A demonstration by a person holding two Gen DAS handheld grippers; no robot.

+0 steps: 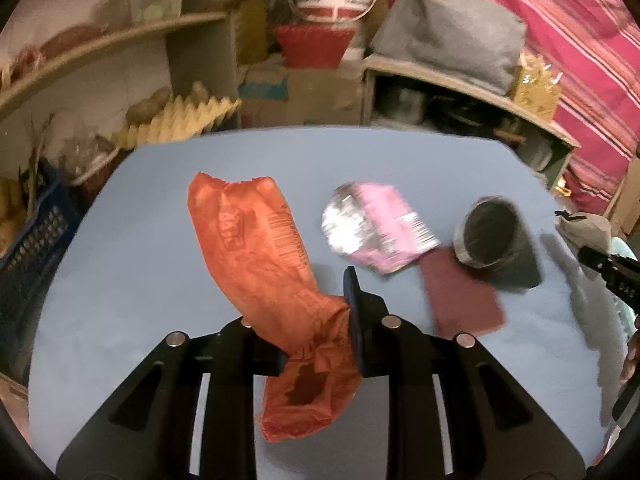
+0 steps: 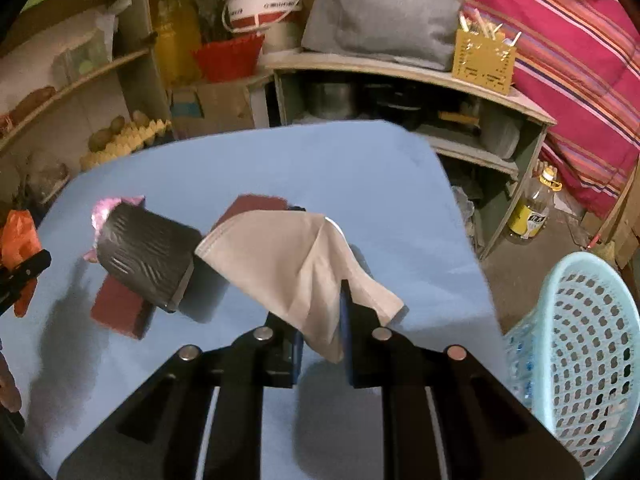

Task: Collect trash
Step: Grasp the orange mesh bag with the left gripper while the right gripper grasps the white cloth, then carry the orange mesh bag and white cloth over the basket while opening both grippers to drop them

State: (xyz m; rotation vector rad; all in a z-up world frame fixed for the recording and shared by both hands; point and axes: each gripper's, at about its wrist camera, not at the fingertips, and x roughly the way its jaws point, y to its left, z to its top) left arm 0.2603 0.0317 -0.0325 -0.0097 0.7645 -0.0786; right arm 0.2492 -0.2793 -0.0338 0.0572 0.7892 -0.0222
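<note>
Plainly, both jaws are clamped: the left gripper [image 1: 316,320] pinches an orange bag [image 1: 256,248] that stands up and away toward 11 o'clock, the right gripper [image 2: 322,328] pinches a beige cloth [image 2: 288,264] that fans out toward 11 o'clock; both loads look lifted off the blue bench [image 1: 120,320]; beyond the left jaws, at 1 o'clock, lie a pink wrapper [image 1: 380,228], a maroon pad [image 1: 460,296] and a dark cup [image 1: 496,240] on its side, the cup resting partly on the pad; a pale blue basket [image 2: 580,360] stands off the bench edge at 3 o'clock of the right gripper; the step in hand seems to be carrying; next, each load likely needs swinging over the basket before release, right first, being nearer.
</note>
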